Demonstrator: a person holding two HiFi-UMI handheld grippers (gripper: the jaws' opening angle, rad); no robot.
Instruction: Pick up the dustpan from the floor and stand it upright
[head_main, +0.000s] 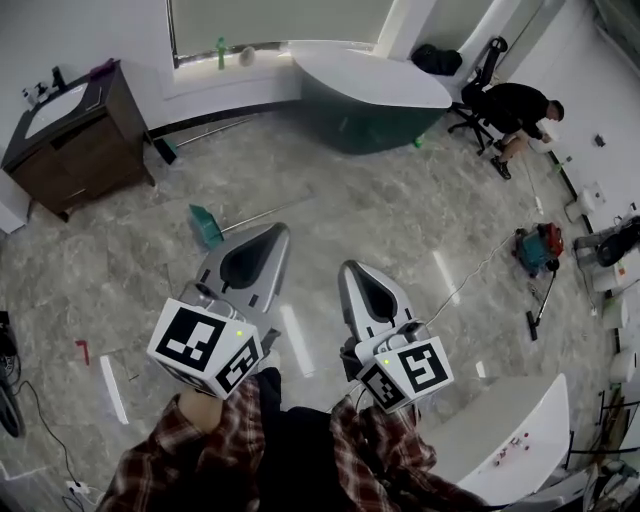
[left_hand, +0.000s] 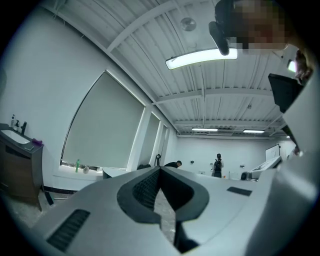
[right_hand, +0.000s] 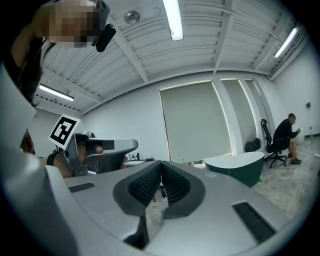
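The teal dustpan (head_main: 205, 225) lies on the marble floor with its long thin handle (head_main: 262, 214) stretching to the right. My left gripper (head_main: 272, 232) is held level above the floor, its tip close to that handle in the head view, jaws shut and empty. Beside it to the right, my right gripper (head_main: 351, 268) is also level, shut and holding nothing. In the left gripper view the left gripper (left_hand: 160, 169) has its dark pads meeting at the tip; in the right gripper view the right gripper (right_hand: 161, 163) looks the same. Neither gripper view shows the dustpan.
A wooden vanity cabinet (head_main: 75, 135) stands at the far left, with a dark brush (head_main: 163, 150) leaning beside it. A white-topped green tub (head_main: 370, 95) is at the back. A person sits on an office chair (head_main: 515, 110) far right. A white table (head_main: 500, 440) lies at lower right.
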